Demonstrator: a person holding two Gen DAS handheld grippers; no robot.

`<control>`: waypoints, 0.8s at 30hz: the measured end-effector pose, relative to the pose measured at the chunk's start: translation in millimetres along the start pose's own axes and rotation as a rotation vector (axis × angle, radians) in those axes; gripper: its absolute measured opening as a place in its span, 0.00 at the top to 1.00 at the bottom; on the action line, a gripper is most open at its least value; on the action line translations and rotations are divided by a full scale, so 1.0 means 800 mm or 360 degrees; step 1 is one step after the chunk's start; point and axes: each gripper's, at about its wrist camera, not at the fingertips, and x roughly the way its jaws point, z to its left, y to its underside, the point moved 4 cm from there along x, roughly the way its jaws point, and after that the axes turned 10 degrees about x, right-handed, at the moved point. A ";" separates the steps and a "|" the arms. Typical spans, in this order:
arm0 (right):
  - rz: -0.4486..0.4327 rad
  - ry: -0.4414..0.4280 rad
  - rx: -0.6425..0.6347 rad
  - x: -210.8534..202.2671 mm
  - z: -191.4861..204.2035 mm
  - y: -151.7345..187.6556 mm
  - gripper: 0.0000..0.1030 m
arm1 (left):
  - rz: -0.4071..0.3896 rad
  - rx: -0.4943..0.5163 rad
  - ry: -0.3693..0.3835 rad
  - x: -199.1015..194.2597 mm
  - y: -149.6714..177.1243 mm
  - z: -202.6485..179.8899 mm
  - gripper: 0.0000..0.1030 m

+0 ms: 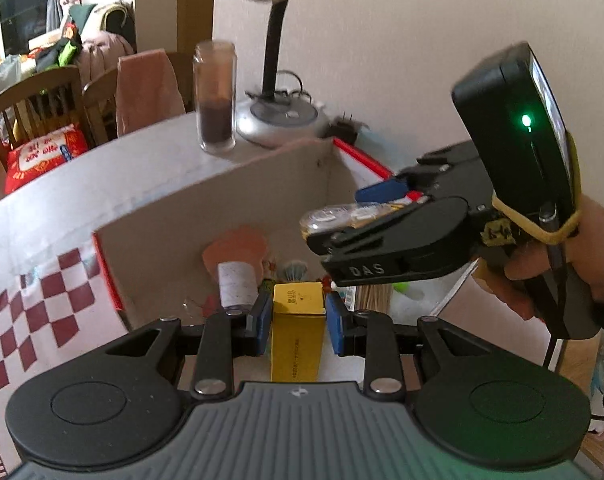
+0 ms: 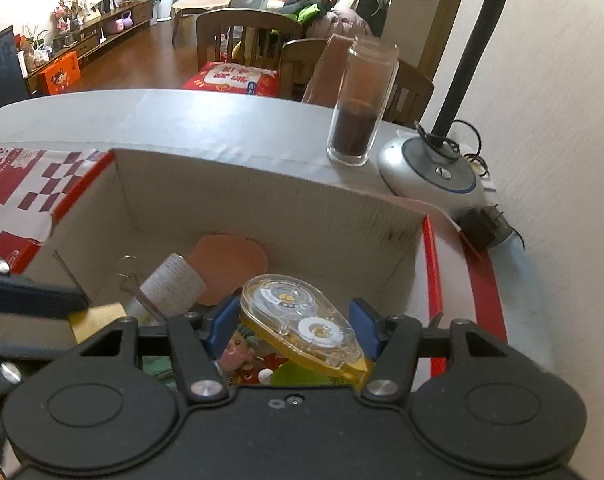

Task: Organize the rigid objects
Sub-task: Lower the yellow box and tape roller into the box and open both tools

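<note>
Over the open cardboard box, your left gripper clamps the yellow carton while your right gripper pinches the correction tape dispenser, both tilted down, apparently for dropping inside.

From my left gripper, the small carton sits clamped between the 2 pads, standing over the open cardboard box ahead and below. My right gripper hangs just to its right and slightly farther forward, also over the box, with the correction tape dispenser lying tilted between its pads. Inside the box, ahead of both grippers, a paper-wrapped roll leans left of a flat disc against the far wall. Beyond the box on the table, a glass jar stands left of the lamp base; a plug adapter lies at the box's far right corner. Chairs stand behind the table.
</note>
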 end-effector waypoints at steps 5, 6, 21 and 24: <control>0.0046 -0.0022 0.0007 0.016 -0.005 0.002 0.42 | 0.0064 0.0008 -0.0013 0.026 -0.001 -0.005 0.73; 0.0055 -0.0033 0.0012 0.019 -0.007 0.002 0.42 | 0.0071 0.0007 -0.0021 0.030 -0.001 -0.005 0.73; 0.0158 -0.0088 0.0066 0.033 -0.017 0.002 0.40 | 0.0241 -0.0056 -0.0050 0.081 0.005 0.004 0.73; 0.0156 -0.0084 0.0091 0.032 -0.020 0.002 0.39 | 0.0264 -0.0070 -0.0056 0.085 0.005 0.006 0.73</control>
